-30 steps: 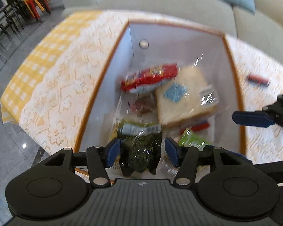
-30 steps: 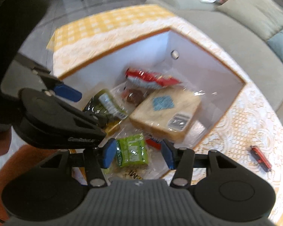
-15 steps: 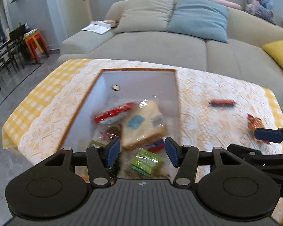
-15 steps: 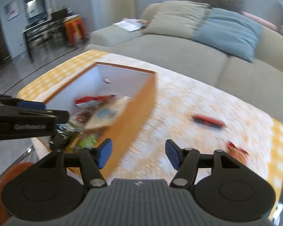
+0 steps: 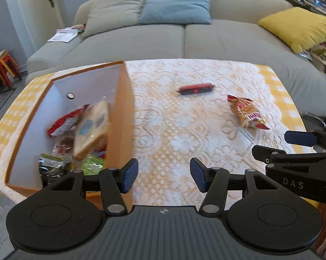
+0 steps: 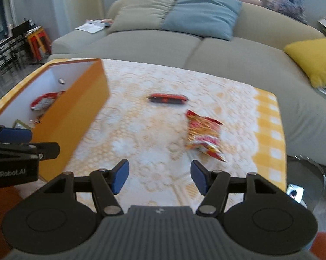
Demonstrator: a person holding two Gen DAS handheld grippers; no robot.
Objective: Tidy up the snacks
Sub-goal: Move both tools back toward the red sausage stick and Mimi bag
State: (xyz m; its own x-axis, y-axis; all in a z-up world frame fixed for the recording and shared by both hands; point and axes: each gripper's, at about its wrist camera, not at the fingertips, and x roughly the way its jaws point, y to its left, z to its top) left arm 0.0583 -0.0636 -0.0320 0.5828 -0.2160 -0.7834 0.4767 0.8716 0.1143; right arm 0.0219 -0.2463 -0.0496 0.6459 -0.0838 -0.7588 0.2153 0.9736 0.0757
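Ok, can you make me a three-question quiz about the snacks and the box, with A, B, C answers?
1. Where is the red snack bar?
A. in the box
B. on the tablecloth
C. on the sofa

2. How many snacks lie on the tablecloth outside the orange box?
A. two
B. four
C. none

3. How are the jaws of the right gripper?
A. shut on the chip bag
B. shut on the bar
C. open, nothing between them

Answers: 1 B, it lies on the lace cloth beyond the box. 2 A, only the bar and the chip bag are out there. 3 C, the blue pads stand apart over bare cloth.
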